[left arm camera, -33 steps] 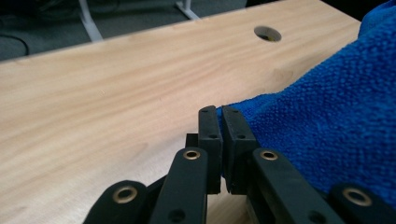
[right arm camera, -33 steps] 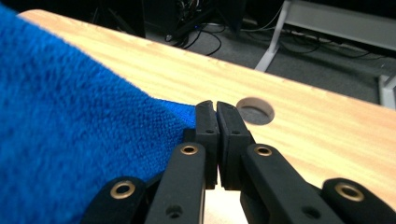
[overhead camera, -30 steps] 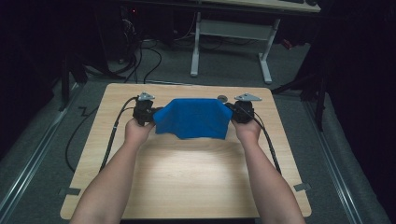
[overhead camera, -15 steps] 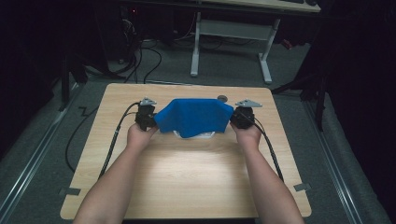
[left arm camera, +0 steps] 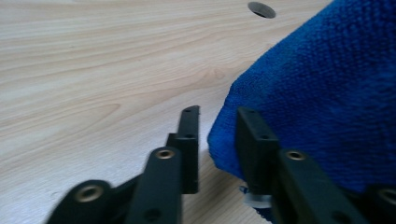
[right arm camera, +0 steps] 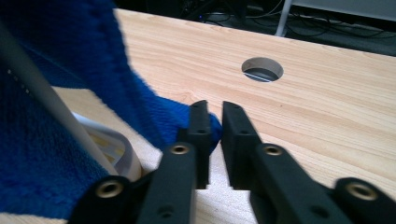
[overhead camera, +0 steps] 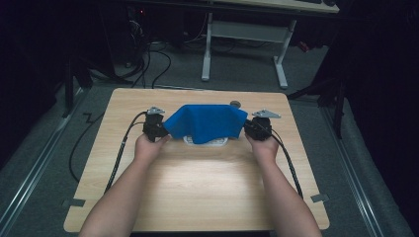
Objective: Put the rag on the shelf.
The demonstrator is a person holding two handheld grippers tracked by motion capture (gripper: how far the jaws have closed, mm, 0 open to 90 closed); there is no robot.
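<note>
1. A wooden table (overhead camera: 197, 182) is seen from above, with a round hole (right arm camera: 262, 69) near its far edge; the work is laid out on its far half

2. A blue cloth (overhead camera: 205, 123) is draped over a white object (overhead camera: 206, 141) at the middle of the far half, its long axis running left to right between the two hands; what the white object is cannot be told

3. The left gripper (overhead camera: 155, 127) is placed at the cloth's left end and the right gripper (overhead camera: 259, 128) at its right end, so each hand is nearest its own corner and neither is favoured

4. In the left gripper view the jaws have just been opening and are parted moderately; the cloth's corner (left arm camera: 229, 140) lies in the gap against the right-hand jaw, and the other jaw stands clear of it, so no grip is judged to be held

5. In the right gripper view the jaws have just been opening to a narrow gap; the cloth's tip (right arm camera: 212, 126) lies at the left-hand jaw, beside the gap rather than in it, and is not pinched

6. The coming move is judged to turn on this: each corner lies toward the cloth's middle from its jaws, so the grippers could be drawn outward, away from each other, without dragging it
</note>
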